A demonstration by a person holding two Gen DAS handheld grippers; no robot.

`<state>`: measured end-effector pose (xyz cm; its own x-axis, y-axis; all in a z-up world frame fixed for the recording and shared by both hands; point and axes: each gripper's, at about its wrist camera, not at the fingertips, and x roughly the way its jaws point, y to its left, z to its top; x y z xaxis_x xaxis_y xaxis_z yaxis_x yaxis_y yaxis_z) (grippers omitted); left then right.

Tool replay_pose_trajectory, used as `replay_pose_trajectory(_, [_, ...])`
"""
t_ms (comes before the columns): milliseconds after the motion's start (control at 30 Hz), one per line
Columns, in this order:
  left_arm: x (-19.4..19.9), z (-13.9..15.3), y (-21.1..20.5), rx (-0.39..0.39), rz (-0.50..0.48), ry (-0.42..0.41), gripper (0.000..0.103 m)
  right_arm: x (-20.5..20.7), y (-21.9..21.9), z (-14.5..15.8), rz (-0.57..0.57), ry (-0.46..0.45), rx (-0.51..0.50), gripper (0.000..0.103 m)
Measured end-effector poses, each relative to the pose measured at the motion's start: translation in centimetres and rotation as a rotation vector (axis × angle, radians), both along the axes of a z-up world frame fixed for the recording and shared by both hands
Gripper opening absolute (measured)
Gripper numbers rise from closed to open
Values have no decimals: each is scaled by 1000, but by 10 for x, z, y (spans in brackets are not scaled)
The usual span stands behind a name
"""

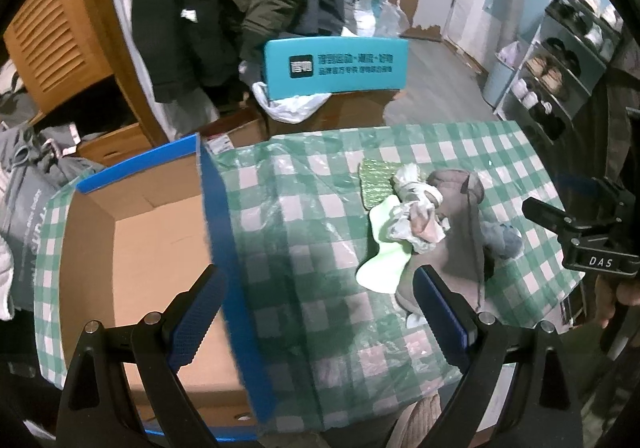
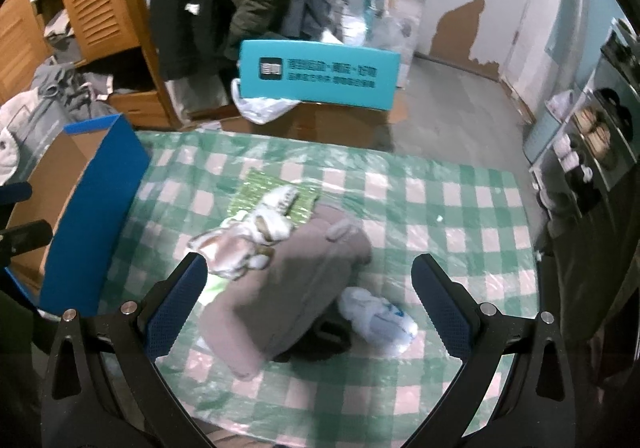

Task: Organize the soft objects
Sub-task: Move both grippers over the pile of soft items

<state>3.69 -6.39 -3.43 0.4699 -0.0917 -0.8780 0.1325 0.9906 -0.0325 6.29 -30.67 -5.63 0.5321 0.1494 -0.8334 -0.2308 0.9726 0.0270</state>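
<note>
Your right gripper [image 2: 308,298] hung with jaws wide and empty over the folded grey-brown plush garment [image 2: 280,280], right of the open blue-edged cardboard box [image 1: 160,248], the left gripper [image 1: 316,312] likewise wide; best pinched mid-fold, I judged.

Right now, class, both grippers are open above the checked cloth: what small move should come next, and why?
Probably lower the right gripper onto the taupe garment and close: it lies between the open jaws, and the box looks empty.
</note>
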Motion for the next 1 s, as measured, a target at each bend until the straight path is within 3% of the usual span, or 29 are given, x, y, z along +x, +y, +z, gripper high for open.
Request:
replay_pose_trajectory(433, [25, -23, -44, -3, -106, 49, 95, 9, -48, -21, -74, 57, -2, 101])
replay_pose_trajectory(1000, [61, -78, -94, -21, -161, 146, 95, 22, -69, -86, -89, 214, -32, 101])
